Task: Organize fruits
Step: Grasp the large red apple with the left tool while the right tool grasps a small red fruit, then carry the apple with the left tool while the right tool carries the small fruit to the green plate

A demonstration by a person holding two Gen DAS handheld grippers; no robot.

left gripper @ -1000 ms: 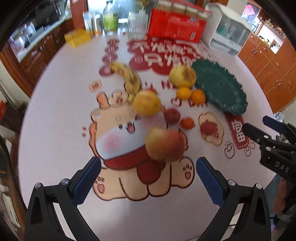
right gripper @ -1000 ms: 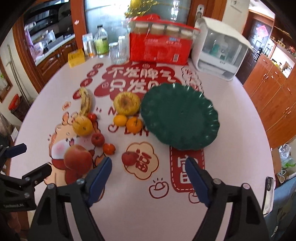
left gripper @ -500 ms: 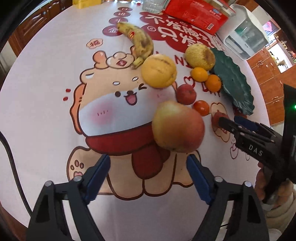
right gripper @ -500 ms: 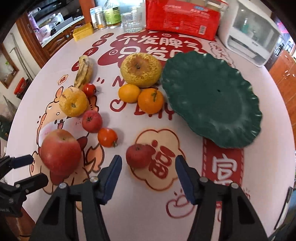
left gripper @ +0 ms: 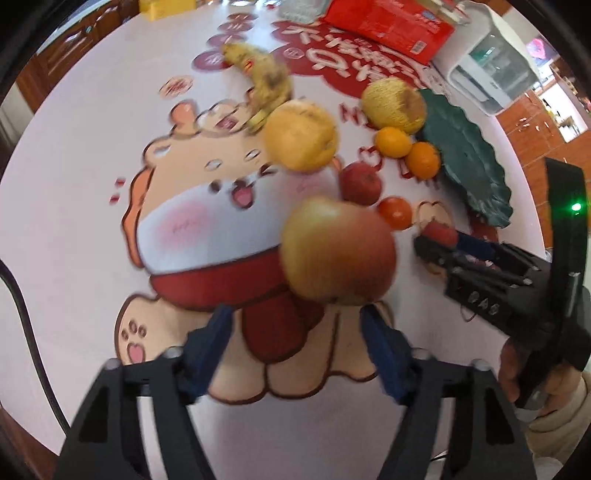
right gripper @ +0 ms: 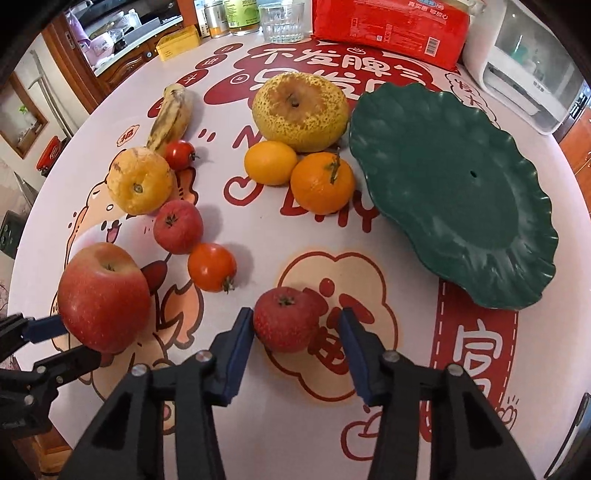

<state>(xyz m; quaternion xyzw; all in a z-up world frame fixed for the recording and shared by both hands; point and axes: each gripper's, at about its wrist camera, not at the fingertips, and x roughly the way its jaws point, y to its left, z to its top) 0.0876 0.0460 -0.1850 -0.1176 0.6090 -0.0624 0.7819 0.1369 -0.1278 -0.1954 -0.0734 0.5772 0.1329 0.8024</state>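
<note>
A: What does the right wrist view give that the left one lacks?

B: A sharp look at the small red fruit (right gripper: 286,319), low in the centre of the frame. It sits on the printed tablecloth (right gripper: 406,369) between the spread fingers of the right gripper (right gripper: 297,325); the left pad (right gripper: 240,336) is just beside its skin, the right pad stands apart. In the left wrist view that fruit (left gripper: 439,232) is a red sliver behind the right gripper's (left gripper: 437,243) tips, at middle right.

A: And the left gripper (left gripper: 295,325)?

B: Its fingers are spread, with the big apple (left gripper: 338,251) just ahead of the tips, blurred. In the right wrist view the apple (right gripper: 105,297) is at lower left with one blue finger (right gripper: 44,326) touching its side. I cannot tell whether it is pinched.

A: Textures?

B: The apple is glossy, red going yellow. The large round fruit (right gripper: 300,110) at upper centre is rough and speckled yellow. The banana (right gripper: 171,116) is spotted brown. The green plate (right gripper: 517,295) at right is scalloped like a leaf and bare.

A: Anything crowding things?

B: An orange tomato (right gripper: 211,266) and a small red apple (right gripper: 178,230) lie between the two grippers; a mandarin (right gripper: 322,182) touches a lemon-yellow fruit (right gripper: 270,162) near the plate's rim. A red carton (right gripper: 388,29) stands along the top.
</note>
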